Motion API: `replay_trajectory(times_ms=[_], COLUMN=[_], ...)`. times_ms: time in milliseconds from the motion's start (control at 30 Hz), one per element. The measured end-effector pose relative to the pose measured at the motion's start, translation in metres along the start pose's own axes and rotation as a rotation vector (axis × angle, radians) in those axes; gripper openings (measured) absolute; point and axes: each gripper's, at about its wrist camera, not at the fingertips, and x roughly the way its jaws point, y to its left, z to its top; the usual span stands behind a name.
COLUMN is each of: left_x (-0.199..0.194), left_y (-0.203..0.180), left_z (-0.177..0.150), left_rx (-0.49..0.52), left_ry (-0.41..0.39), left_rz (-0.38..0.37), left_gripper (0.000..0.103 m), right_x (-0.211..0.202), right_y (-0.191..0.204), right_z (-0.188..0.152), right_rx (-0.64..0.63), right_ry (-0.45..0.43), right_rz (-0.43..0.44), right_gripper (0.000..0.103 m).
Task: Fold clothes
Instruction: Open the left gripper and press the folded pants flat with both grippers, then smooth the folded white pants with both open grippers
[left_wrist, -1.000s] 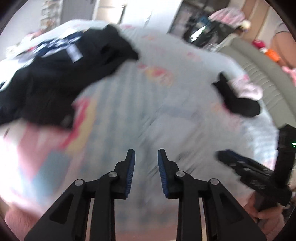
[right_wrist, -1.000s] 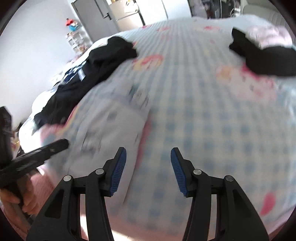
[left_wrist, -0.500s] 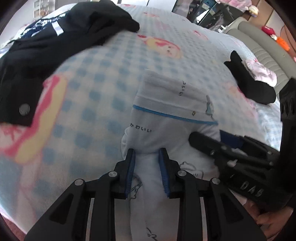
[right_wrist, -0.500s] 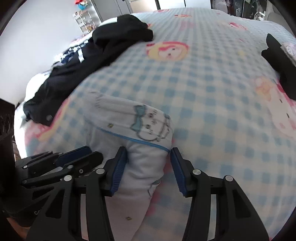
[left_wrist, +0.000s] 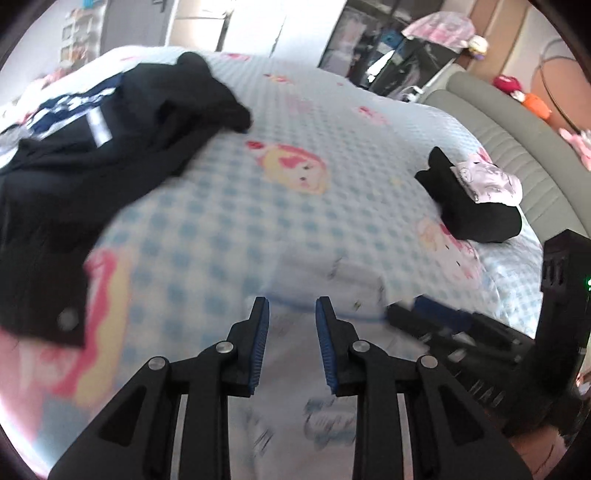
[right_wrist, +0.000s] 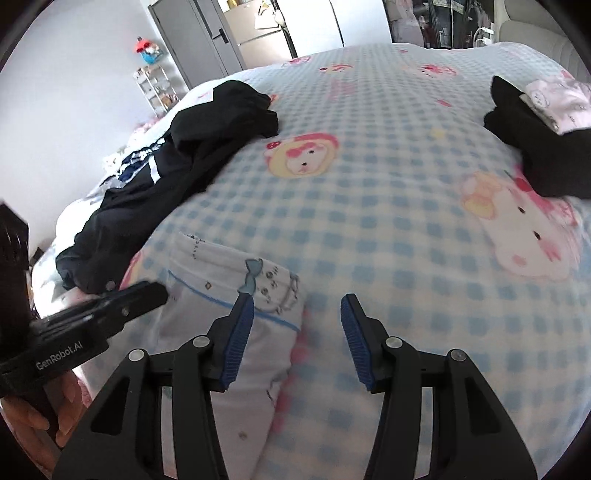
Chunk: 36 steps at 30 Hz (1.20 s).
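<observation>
A white garment (left_wrist: 325, 295) with a thin blue line and small cartoon prints lies folded on the checked bedspread (left_wrist: 221, 229). It also shows in the right wrist view (right_wrist: 229, 295). My left gripper (left_wrist: 291, 314) is open above the garment's near part, holding nothing. My right gripper (right_wrist: 297, 306) is open above the garment's right edge, holding nothing. The right gripper appears at the right of the left wrist view (left_wrist: 461, 339); the left gripper appears at the left of the right wrist view (right_wrist: 103, 314).
A heap of black clothes (left_wrist: 92, 147) lies at the far left, also in the right wrist view (right_wrist: 177, 155). A folded black item with a pink-white one on top (left_wrist: 476, 199) sits at the right, by the grey headboard (left_wrist: 517, 122).
Both grippers have pulled back and risen from the white garment. The right gripper's fingers, which flanked the garment's fold, now stand wider apart and off it.
</observation>
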Motion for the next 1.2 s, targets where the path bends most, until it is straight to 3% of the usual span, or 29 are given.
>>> replay_trajectory(times_ms=[100,200,267,400,467,533,600,667,733,833,900,1000,1100,1200], left_x=[0.018,0.037,0.043,0.032,0.021,0.006,-0.007,-0.019,-0.025,-0.011,-0.007,-0.028,-0.043,-0.034], left_y=[-0.002,0.014,0.026,0.035,0.038,0.045,0.047,0.033,0.014,0.014,0.021,0.028,0.020,0.014], left_z=[0.000,-0.009,-0.014,-0.015,-0.013,-0.015,-0.019,-0.031,-0.045,-0.060,-0.063,-0.060,-0.063,-0.072], left_rx=[0.008,-0.054,-0.072,-0.103,-0.125,-0.187,-0.218,-0.174,-0.094,-0.037,-0.045,-0.090,-0.092,-0.078], left_ry=[0.038,0.100,0.112,0.083,0.043,0.009,-0.015,-0.014,0.000,0.066,0.088,0.022,-0.020,0.011], left_rz=[0.063,0.134,0.157,0.137,0.150,0.104,0.069,0.044,0.032,0.141,0.179,0.174,0.087,0.070], left_gripper=[0.028,0.030,0.037,0.037,0.037,0.036,0.035,0.035,0.035,0.039,0.041,0.039,0.039,0.039], right_x=[0.027,0.047,0.050,0.039,0.018,-0.001,-0.013,-0.017,-0.016,-0.007,-0.008,-0.024,-0.043,-0.045], right_y=[0.008,0.010,0.011,0.004,0.001,0.000,-0.004,-0.001,0.005,0.002,-0.003,-0.009,-0.008,0.011], right_z=[-0.001,-0.006,-0.007,-0.003,-0.003,-0.006,-0.012,-0.026,-0.043,-0.067,-0.075,-0.080,-0.085,-0.092], right_rx=[-0.019,-0.038,-0.050,-0.011,0.021,0.036,0.060,0.047,0.008,0.015,0.030,0.023,0.064,0.032], right_ry=[0.055,0.085,0.082,0.062,0.003,-0.041,-0.024,0.015,0.049,0.106,0.115,0.088,0.055,0.056], right_rz=[-0.009,-0.025,-0.043,-0.052,-0.076,-0.101,-0.021,0.027,0.013,-0.020,-0.067,-0.163,-0.045,0.045], right_gripper=[0.048,0.048,0.050,0.052,0.051,0.050,0.050,0.050,0.050,0.050,0.050,0.051,0.051,0.050])
